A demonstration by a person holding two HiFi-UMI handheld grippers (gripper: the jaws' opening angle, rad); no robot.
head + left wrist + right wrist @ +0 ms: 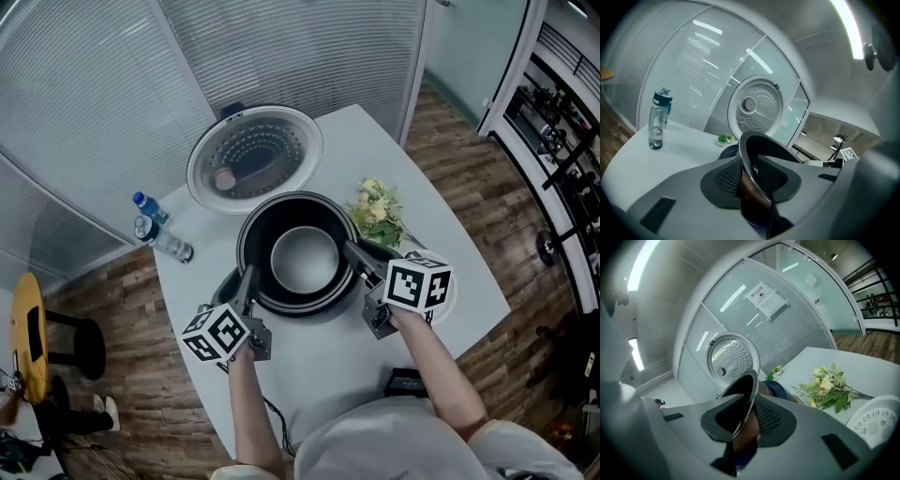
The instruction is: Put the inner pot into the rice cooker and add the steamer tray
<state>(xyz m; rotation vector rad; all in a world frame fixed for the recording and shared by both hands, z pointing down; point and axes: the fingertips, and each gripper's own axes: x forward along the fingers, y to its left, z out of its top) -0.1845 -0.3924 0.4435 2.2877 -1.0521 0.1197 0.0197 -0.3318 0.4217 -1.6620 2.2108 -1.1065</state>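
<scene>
The left gripper (750,180) is pinched tight on the rim of the pot (759,145). The rim stands between its two dark pads. The right gripper (745,420) is pinched on the rim of the same pot (740,394), on the other side.

From the head view, the left gripper (246,281) bites the pot's near-left rim. The right gripper (361,258) bites its near-right rim. Both grippers point away from the person, tip a little down, and lean in toward each other. The left hand (246,354) and the right hand (408,319) sit behind the marker cubes. Both arms reach out from the near edge of the table (328,375).

The pot (305,258) is upright, mouth up, right over the cooker (225,286) in the middle of the table. Whether it is all the way down cannot be told. The cooker's lid (255,157) stands open toward the far edge.

The white tray (876,420) lies flat by the right edge, just beside the right gripper. Flowers (377,214) lie just beside the cooker on its right. A bottle (159,230) stands at the left edge, apart from the cooker.
</scene>
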